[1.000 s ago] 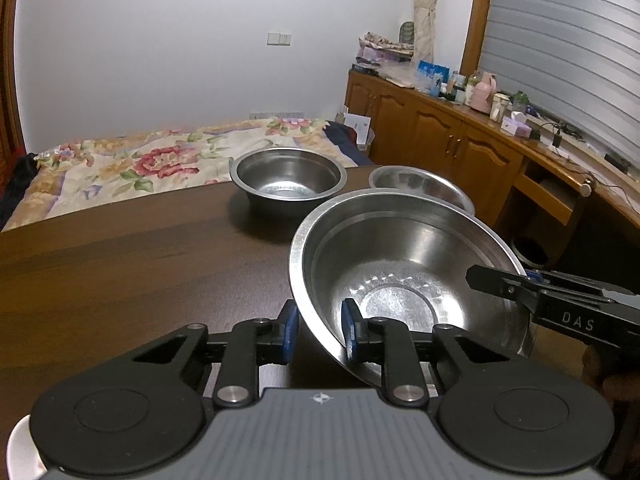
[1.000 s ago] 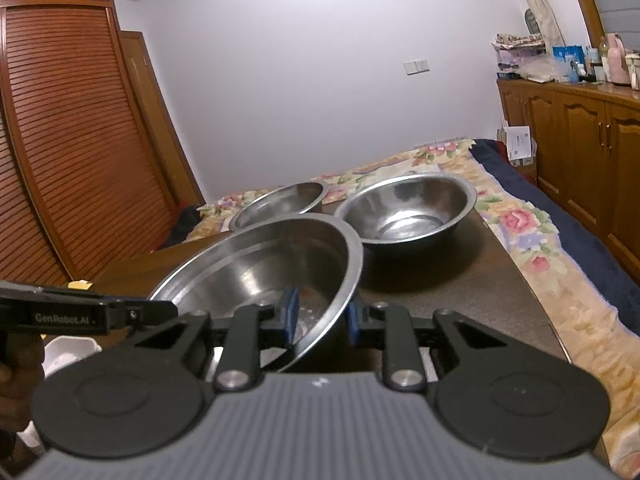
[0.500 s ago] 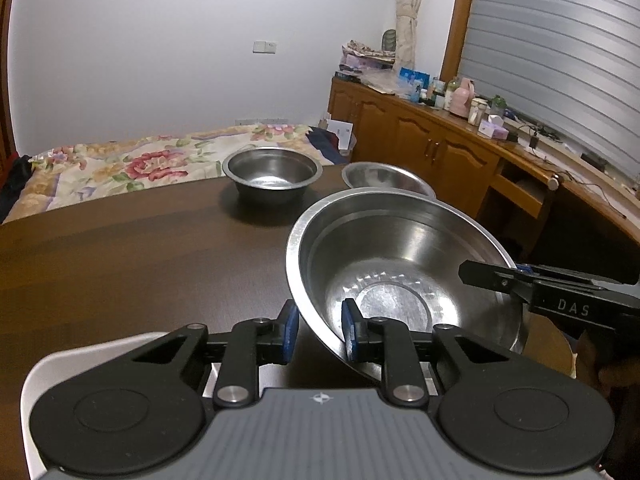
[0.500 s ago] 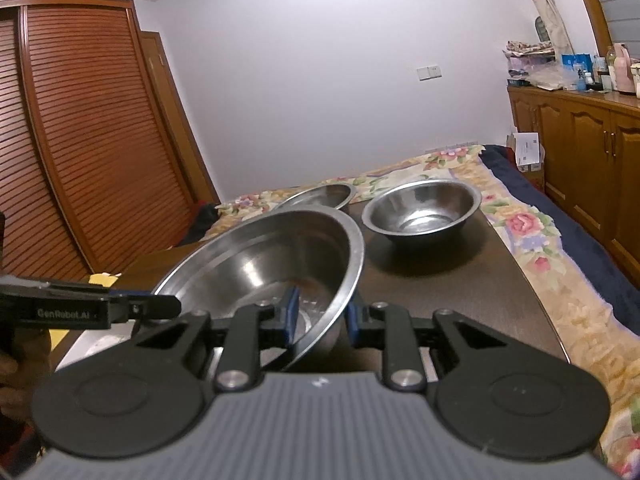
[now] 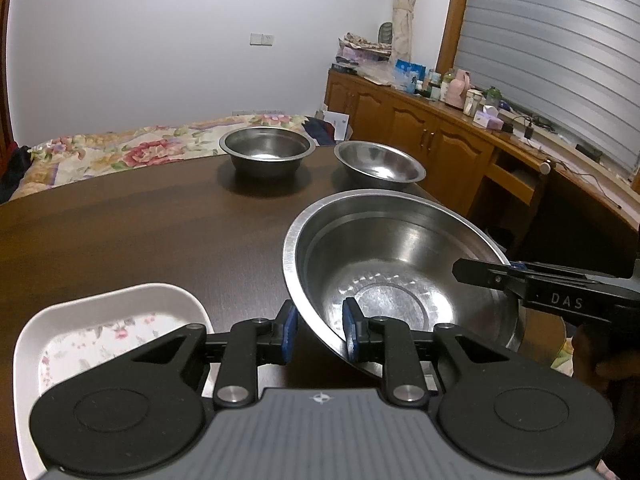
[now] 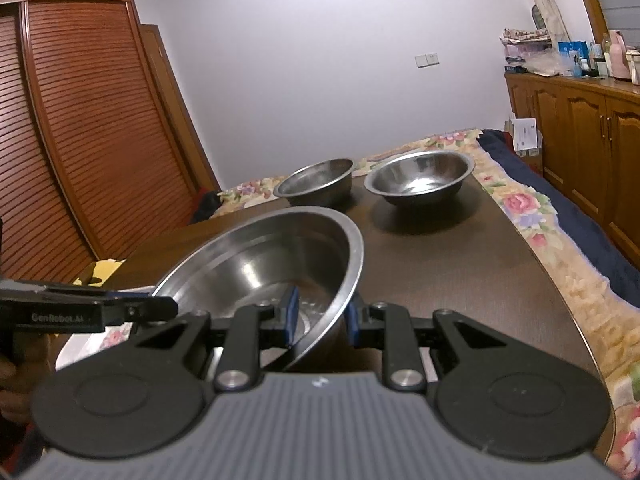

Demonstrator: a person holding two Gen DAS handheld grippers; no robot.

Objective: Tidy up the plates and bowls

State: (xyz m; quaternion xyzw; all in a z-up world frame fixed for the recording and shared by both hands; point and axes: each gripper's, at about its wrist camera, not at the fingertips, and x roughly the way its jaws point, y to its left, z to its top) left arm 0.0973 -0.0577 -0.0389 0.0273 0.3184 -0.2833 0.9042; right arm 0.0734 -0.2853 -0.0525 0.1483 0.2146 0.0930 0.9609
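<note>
Large steel bowl (image 5: pixel 400 264) is clamped at opposite rims by left gripper (image 5: pixel 318 330) and right gripper (image 6: pixel 320 320), likely for balance, above worktop (image 5: pixel 140 224).

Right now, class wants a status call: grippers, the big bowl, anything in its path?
Left gripper and right gripper clamp opposite rims of large steel bowl. Bowl tilted. White floral plate beside it; two smaller bowls ahead.

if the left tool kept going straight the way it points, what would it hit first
The left tool is already clamped on the near rim of the big steel bowl, so pushing on would drive into that bowl's wall. Beyond it lies the brown table; the two smaller bowls sit farther off, though depth is uncertain.
</note>
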